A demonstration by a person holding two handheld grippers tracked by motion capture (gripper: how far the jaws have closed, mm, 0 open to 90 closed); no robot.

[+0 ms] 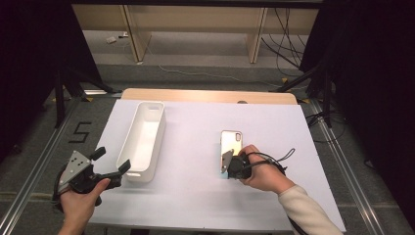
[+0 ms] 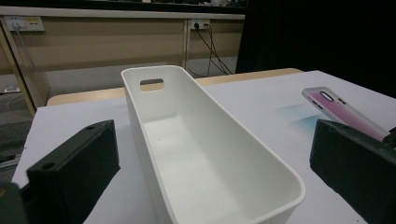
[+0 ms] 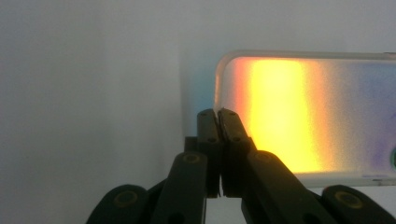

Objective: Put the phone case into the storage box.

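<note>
A person is working two hand-held grippers at a white-covered counter (image 1: 195, 196). The right gripper (image 1: 226, 161) is resting its jaws, pressed fully together with nothing visibly between them, at the near end of a phone case (image 1: 230, 147) (iridescent, lying flat right of centre). The left gripper (image 1: 111, 164) is hovering with its jaws spread wide and empty, just beside the near end of a long white bin (image 1: 142, 139).

bin (image 1: 142, 142) left, phone case (image 1: 230, 149) right — apart
</note>
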